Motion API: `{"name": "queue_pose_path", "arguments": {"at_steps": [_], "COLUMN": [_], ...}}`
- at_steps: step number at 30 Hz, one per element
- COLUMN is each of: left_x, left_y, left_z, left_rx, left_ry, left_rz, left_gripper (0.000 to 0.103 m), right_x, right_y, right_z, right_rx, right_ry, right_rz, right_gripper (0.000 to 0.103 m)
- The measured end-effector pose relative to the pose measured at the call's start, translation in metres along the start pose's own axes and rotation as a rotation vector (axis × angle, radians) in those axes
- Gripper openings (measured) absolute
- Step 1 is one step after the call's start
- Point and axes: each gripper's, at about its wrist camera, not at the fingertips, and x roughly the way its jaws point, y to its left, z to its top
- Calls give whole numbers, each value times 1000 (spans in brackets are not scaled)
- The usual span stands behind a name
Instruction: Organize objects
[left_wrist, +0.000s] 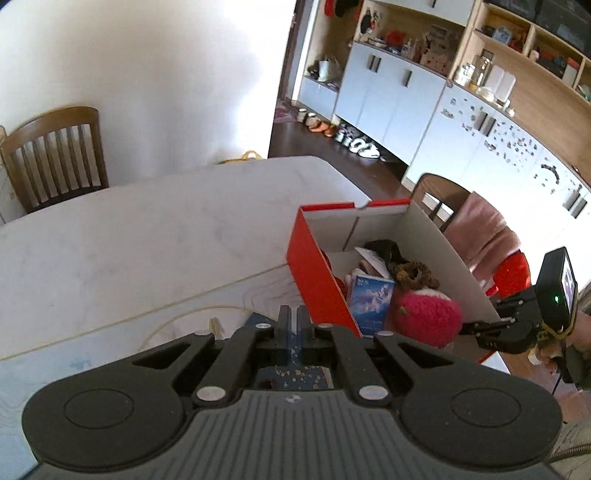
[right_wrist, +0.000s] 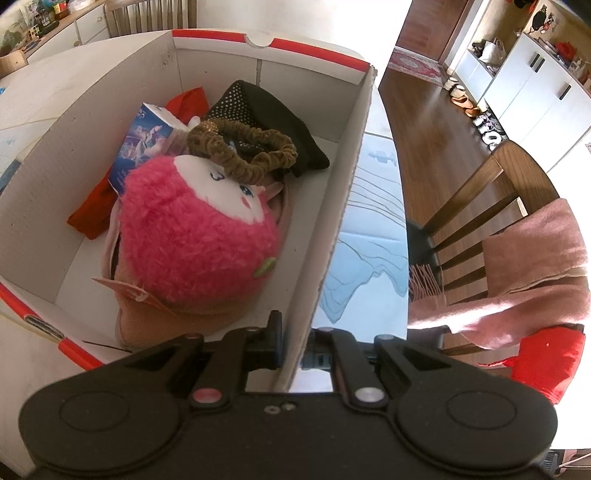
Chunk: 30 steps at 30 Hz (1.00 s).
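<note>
Tidying looks nearly done: right tongs (right_wrist: 291, 345) pinch the box (right_wrist: 343, 177) wall, left tongs (left_wrist: 291, 321) narrow and empty, next steadying or shifting it on the counter (left_wrist: 147, 236).

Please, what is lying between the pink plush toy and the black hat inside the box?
In the right wrist view, a brown scrunchie lies between them, resting over the pink plush toy and the black hat.

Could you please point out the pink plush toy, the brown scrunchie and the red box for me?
pink plush toy (right_wrist: 192, 236): right wrist view, fuzzy pink body.
brown scrunchie (right_wrist: 236, 155): right wrist view, its ruffled loop.
red box (left_wrist: 314, 273): left wrist view, red outer wall.
</note>
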Motion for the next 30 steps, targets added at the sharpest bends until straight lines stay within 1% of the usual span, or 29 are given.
{"name": "queue_pose_path", "arguments": {"at_steps": [2,7,8,10,11,12,13,14,15,16,17,19,21,23,26,30], "left_x": [5,7,8,10,11,13,16,19,22,26,31,44,58,68,81,86], "left_y": [-1,0,1,4,5,8,10,13,16,19,22,26,30,35,40,44], "left_z": [-4,-15,-18,-23,-27,-31,-35,-40,-45,-50,-55,-67,-81,-93,-107,-116], "left_rx": [12,9,10,7,8,5,-1,-9,-13,-14,-15,-8,10,16,25,12], "left_ry": [24,22,23,28,33,42,53,70,85,104,135,206,261,299,330,332], "left_rz": [15,46,51,57,66,73,74,77,74,63,50,60,85,120,162,154], "left_gripper": [2,4,5,10,18,30,37,53,64,67,68,69,69,69,68,66], "right_x": [0,0,0,0,0,0,0,0,0,0,0,0,1,1,1,2], "right_y": [0,0,0,0,0,0,0,0,0,1,0,1,1,1,1,2], "right_z": [0,0,0,0,0,0,0,0,-1,-1,-1,-1,0,0,0,0], "right_rx": [-1,-1,-1,-1,-1,-1,-1,-1,-1,-1,-1,-1,-2,0,2,4], "right_ry": [0,1,1,1,1,1,2,3,4,4,5,8,10,12,15,17], "right_rz": [0,-1,-1,-1,-1,-1,-2,-4,-5,-5,-6,-9,-12,-14,-17,-22], "right_gripper": [7,7,7,7,7,7,7,7,7,7,7,7,7,7,7,7]}}
